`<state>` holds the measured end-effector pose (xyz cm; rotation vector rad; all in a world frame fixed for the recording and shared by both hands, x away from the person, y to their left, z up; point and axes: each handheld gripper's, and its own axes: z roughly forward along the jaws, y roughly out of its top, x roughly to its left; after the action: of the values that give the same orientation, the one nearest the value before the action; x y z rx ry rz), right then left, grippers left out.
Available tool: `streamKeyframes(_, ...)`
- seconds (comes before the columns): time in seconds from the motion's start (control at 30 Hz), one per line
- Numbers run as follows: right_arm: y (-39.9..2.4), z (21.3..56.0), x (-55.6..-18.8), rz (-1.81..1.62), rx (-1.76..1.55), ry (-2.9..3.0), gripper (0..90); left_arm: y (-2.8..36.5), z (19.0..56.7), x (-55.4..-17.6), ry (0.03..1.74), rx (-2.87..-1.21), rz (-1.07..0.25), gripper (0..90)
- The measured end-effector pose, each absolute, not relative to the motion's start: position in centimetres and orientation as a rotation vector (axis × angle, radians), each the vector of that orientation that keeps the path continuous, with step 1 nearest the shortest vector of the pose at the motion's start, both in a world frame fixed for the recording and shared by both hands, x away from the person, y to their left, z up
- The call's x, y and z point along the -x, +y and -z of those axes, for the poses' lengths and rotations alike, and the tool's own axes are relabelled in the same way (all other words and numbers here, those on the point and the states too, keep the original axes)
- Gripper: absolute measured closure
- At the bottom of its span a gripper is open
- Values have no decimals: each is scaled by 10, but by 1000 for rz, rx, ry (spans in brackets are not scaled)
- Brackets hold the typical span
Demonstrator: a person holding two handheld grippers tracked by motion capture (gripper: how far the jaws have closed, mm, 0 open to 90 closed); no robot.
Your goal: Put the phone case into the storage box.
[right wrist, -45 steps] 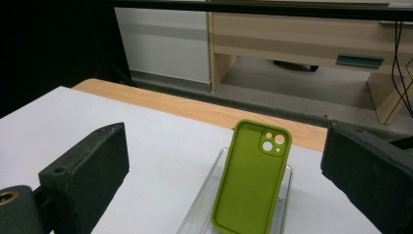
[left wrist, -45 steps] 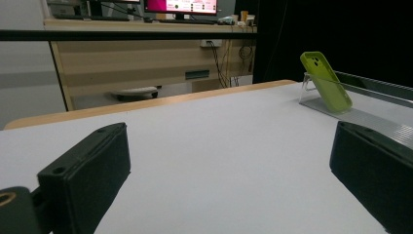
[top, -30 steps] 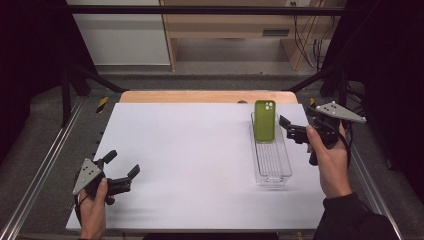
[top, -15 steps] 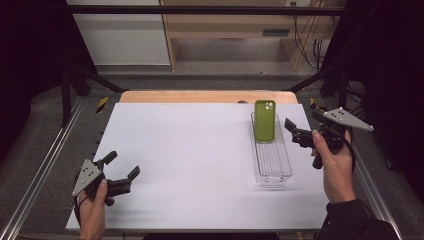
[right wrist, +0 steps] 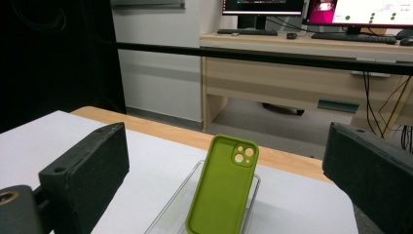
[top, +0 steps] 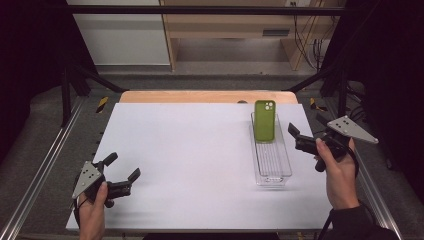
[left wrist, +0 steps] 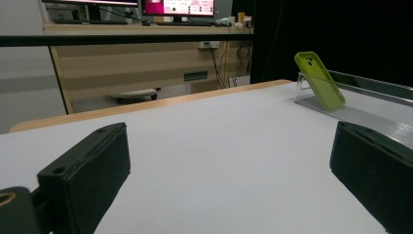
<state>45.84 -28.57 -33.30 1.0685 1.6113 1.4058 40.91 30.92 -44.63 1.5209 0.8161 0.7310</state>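
A green phone case leans upright against the far end of a clear plastic tray on the right side of the white table. In the right gripper view the phone case stands between my wide-apart jaws, some way off. My right gripper is open, held just right of the tray with nothing in it. My left gripper is open too, low over the table's near left corner. The left gripper view has the phone case far off at the right.
The white table top lies on a wooden board that shows along its far edge. Metal rails run along both sides. A wooden desk with monitors stands beyond the table.
My right gripper has drawn back to the right and toward the near side, away from the phone case and tray. The left gripper has stayed in place.
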Motion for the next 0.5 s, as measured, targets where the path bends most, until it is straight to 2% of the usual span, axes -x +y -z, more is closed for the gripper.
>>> streamKeyframes(0.5,-303,346,-442,-1430,-1022,1573,31,312,446,-402,806,-1512,-731,8)
